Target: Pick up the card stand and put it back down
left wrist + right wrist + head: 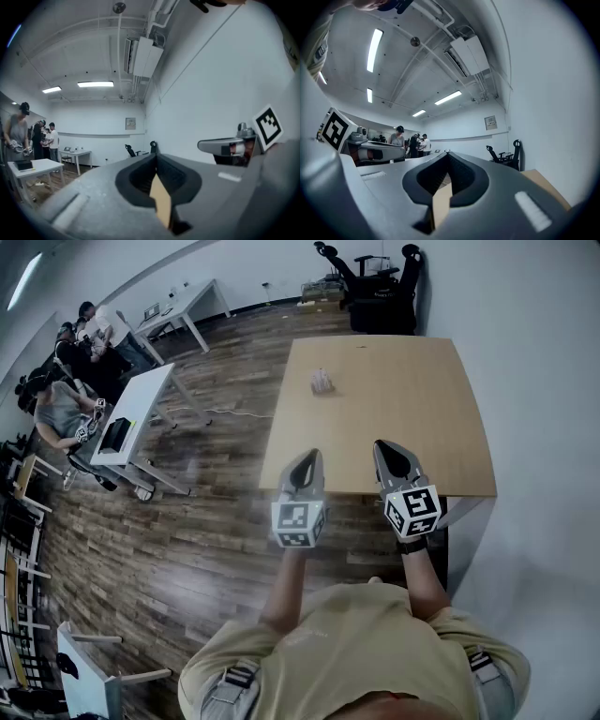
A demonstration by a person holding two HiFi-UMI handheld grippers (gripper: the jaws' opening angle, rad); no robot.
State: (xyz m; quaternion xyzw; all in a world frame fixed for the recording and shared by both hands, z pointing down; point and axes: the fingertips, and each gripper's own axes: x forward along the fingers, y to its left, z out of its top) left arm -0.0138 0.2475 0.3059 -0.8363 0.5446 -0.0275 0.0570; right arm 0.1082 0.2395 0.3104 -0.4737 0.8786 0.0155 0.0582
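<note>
Tan-shirted person (pixel 356 643) holds two grippers at the near edge of a wooden table (pixel 403 399). Jaws of the left gripper (pixel 307 460) and the right gripper (pixel 394 451) are clenched together, gripping nothing. The small pale card stand (pixel 322 382) sits on the table's far left part, well apart from both.

Bare table (pixel 403 418) surface runs from its near edge to the card stand (pixel 322 382), with a wall (pixel 539 381) close alongside.
</note>
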